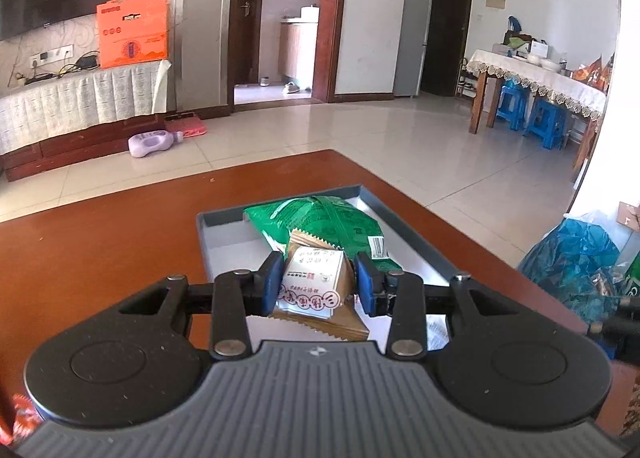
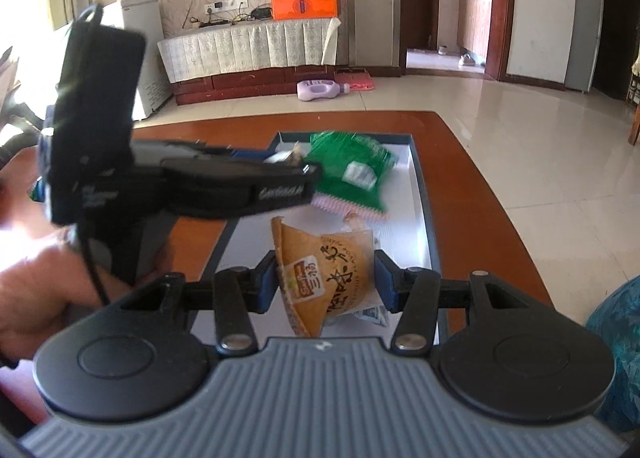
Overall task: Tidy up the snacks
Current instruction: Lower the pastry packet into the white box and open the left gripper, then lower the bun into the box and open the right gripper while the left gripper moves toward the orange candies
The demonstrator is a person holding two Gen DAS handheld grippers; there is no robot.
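Observation:
A grey tray (image 1: 224,238) sits on the brown table, also in the right wrist view (image 2: 424,193). A green snack bag (image 1: 328,221) lies in it (image 2: 352,169). My left gripper (image 1: 316,284) is shut on a brown-and-white snack packet (image 1: 316,282) just above the tray, in front of the green bag. My right gripper (image 2: 326,282) is shut on a brown snack packet (image 2: 328,278) over the tray's near end. The left gripper (image 2: 288,161) shows from the side in the right wrist view, reaching over the tray's left edge.
The brown table (image 1: 100,250) ends just beyond the tray. A blue plastic bag (image 1: 576,258) sits right of the table. A purple bottle (image 2: 320,89) lies on the tiled floor. A dining table with blue stools (image 1: 536,77) stands far right.

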